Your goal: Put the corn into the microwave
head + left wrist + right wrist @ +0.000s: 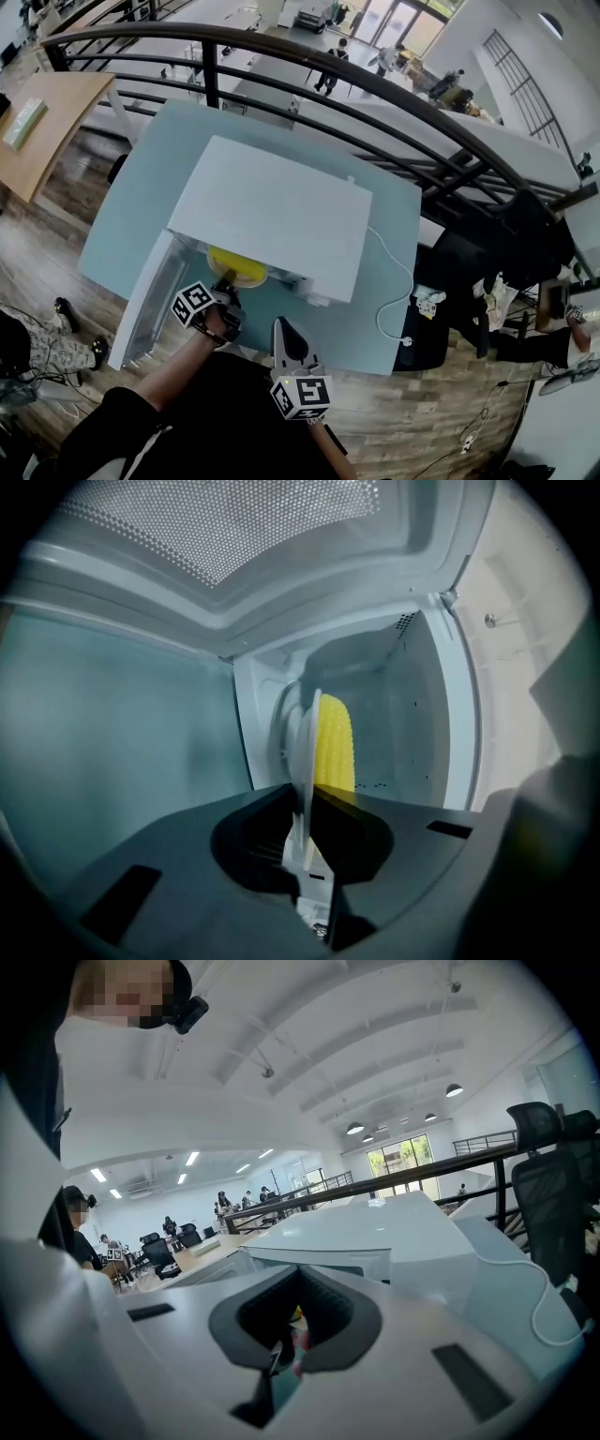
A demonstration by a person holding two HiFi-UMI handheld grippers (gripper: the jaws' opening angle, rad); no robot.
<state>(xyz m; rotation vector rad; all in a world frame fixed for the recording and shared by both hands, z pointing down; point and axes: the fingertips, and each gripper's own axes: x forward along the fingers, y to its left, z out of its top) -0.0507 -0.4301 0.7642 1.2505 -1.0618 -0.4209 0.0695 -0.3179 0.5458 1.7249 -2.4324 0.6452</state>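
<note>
Corn (335, 742) on plate (307, 742) in left tongs (307, 808) — long axis into microwave (272, 216); right tongs (291, 1340) closed.

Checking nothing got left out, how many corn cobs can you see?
1. The corn lies on the plate that the left gripper grips by its rim, at the mouth of the open microwave. More may hide behind the plate.

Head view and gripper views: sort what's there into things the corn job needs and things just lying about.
Belongs to the job:
corn
plate carrying it, clamped in the left gripper
microwave
its open door

Just lying about:
power cable
black office chair
wooden table
right gripper, shut and empty
</note>
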